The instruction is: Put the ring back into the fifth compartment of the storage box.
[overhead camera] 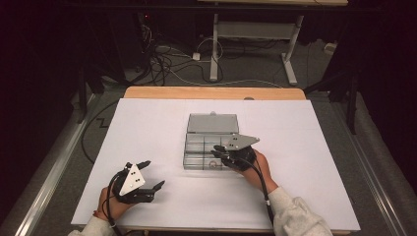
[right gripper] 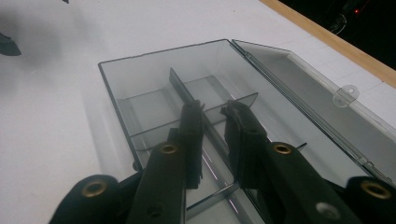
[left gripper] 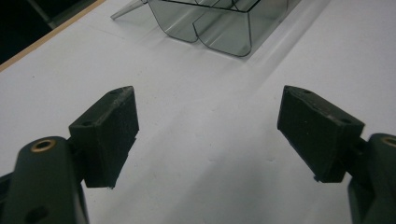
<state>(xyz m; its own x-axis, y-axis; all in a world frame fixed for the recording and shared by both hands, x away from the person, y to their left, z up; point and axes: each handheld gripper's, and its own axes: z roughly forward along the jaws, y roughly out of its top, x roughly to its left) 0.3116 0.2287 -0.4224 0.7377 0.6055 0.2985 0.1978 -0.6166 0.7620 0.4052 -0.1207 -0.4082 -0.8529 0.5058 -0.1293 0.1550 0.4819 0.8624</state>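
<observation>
From above, the right gripper [overhead camera: 222,153] hangs over the open clear box [overhead camera: 210,146] on the worktop [overhead camera: 147,123]; the left gripper [overhead camera: 152,175] waits apart, its fingers wide and empty. In the right gripper view, narrowly parted fingers [right gripper: 191,135] straddle a divider [right gripper: 187,93] without clamping it; lifting carelessly could snag it and drag the light box.

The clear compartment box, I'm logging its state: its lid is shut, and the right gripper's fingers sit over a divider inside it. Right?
Not quite. The clear compartment box has its lid swung open, lying flat beside it, as the right gripper view shows. The right gripper does have its fingers over a divider inside.
</observation>
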